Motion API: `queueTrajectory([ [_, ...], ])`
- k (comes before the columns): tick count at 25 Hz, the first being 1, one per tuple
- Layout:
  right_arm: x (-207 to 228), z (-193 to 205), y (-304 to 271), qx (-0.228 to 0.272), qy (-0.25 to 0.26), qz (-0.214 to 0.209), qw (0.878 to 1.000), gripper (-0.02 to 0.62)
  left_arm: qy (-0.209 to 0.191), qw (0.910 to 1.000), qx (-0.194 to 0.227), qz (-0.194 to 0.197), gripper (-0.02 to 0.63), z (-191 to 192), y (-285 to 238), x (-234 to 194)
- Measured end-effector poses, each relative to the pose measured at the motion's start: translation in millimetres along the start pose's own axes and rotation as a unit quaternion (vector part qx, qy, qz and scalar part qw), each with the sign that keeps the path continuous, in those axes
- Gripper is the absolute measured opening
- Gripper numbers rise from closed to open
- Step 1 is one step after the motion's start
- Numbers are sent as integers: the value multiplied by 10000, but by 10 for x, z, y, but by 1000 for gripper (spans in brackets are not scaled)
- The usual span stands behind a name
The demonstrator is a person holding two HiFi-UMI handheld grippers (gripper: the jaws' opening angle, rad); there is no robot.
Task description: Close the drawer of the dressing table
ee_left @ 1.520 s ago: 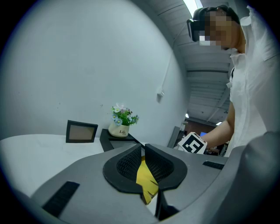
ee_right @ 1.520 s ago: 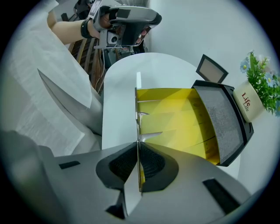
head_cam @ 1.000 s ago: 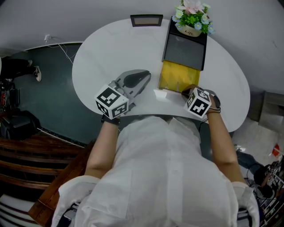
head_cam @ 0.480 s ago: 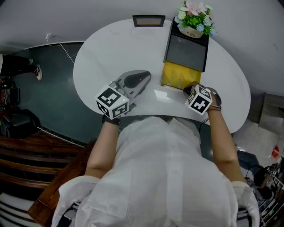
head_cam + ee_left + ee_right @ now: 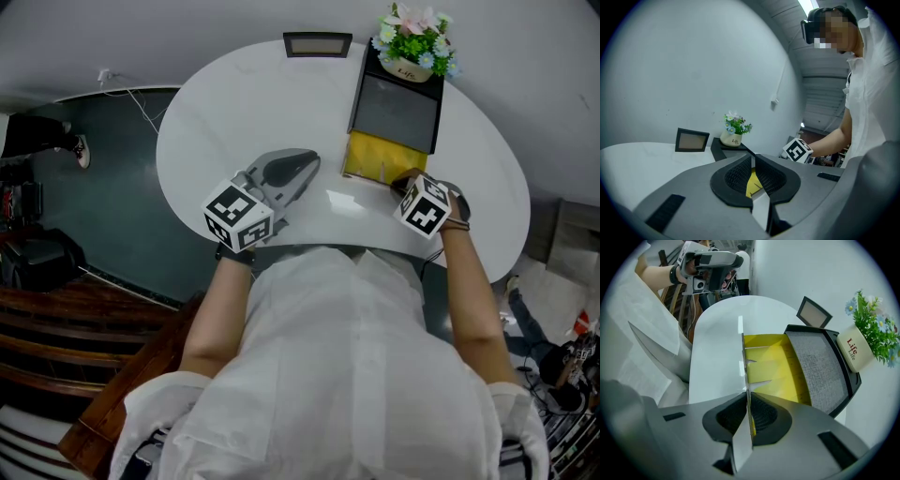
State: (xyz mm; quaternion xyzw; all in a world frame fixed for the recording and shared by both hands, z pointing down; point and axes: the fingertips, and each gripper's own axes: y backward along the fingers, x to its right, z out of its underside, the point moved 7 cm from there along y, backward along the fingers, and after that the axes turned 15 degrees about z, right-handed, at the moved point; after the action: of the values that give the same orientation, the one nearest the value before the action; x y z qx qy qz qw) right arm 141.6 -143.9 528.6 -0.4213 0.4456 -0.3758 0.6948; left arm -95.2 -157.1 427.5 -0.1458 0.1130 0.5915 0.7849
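Observation:
On the white table (image 5: 216, 112) stands a black dressing box (image 5: 394, 105) with a yellow drawer (image 5: 373, 155) pulled partly out toward me. My right gripper (image 5: 405, 184) points steeply down and is shut on the drawer's thin front panel (image 5: 743, 362). That panel runs edge-on between its pads in the right gripper view, with the yellow drawer (image 5: 773, 366) beyond. My left gripper (image 5: 305, 167) rests level on the table to the drawer's left. Its jaws stand shut with nothing in them, and a sliver of the yellow drawer (image 5: 752, 183) shows past them.
A pot of flowers (image 5: 412, 42) sits on the far end of the box. A small picture frame (image 5: 317, 44) stands at the table's far edge. The table's front rim is right before my body. Dark floor lies to the left.
My right gripper has moved away from me with the drawer front, and less of the yellow drawer shows outside the box. The left gripper has stayed put.

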Motion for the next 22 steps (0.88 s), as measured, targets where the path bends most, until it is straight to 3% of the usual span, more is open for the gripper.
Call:
queueTrajectory([
  [22,169,-27,-41,-1,-70,200,9998,23,13,10000,-62,4,34,-32,21,-14],
])
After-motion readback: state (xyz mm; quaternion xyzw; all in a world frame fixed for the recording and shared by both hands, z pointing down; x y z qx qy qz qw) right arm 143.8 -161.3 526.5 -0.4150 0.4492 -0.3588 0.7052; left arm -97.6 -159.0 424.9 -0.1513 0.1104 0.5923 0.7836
